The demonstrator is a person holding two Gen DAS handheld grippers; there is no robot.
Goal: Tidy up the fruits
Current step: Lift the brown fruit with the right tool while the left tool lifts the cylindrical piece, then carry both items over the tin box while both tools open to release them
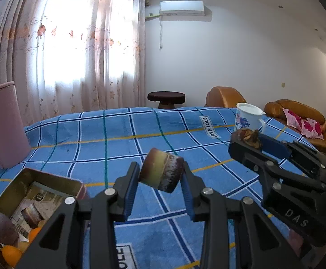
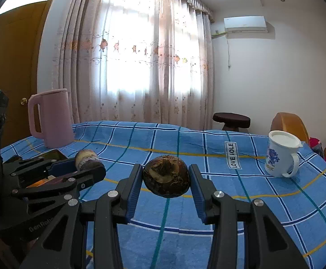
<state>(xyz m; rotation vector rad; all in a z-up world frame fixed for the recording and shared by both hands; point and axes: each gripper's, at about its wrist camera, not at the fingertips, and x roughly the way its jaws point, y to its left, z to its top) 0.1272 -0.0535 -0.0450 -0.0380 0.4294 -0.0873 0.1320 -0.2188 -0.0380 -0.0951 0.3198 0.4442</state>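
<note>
My left gripper (image 1: 161,174) is shut on a short cane-like cylinder (image 1: 163,168), purple and yellow-green with a whitish end, held above the blue plaid cloth (image 1: 109,132). My right gripper (image 2: 165,179) is shut on a round brown fruit (image 2: 166,180) with a dry tuft on top, also off the cloth. Each gripper shows in the other's view: the right gripper (image 1: 250,143) with the brown fruit (image 1: 250,135) at the right, the left gripper (image 2: 84,167) with the cylinder (image 2: 86,157) at the left. An open metal tin (image 1: 51,177) at lower left holds small oranges (image 1: 11,254) and other pieces.
A pink kettle (image 2: 51,116) stands at the table's far left, just behind the tin. A white lidded mug (image 2: 279,157) with a blue print stands at the far right. Beyond the table are a dark stool (image 2: 231,120), brown sofas (image 1: 297,109) and a curtained window.
</note>
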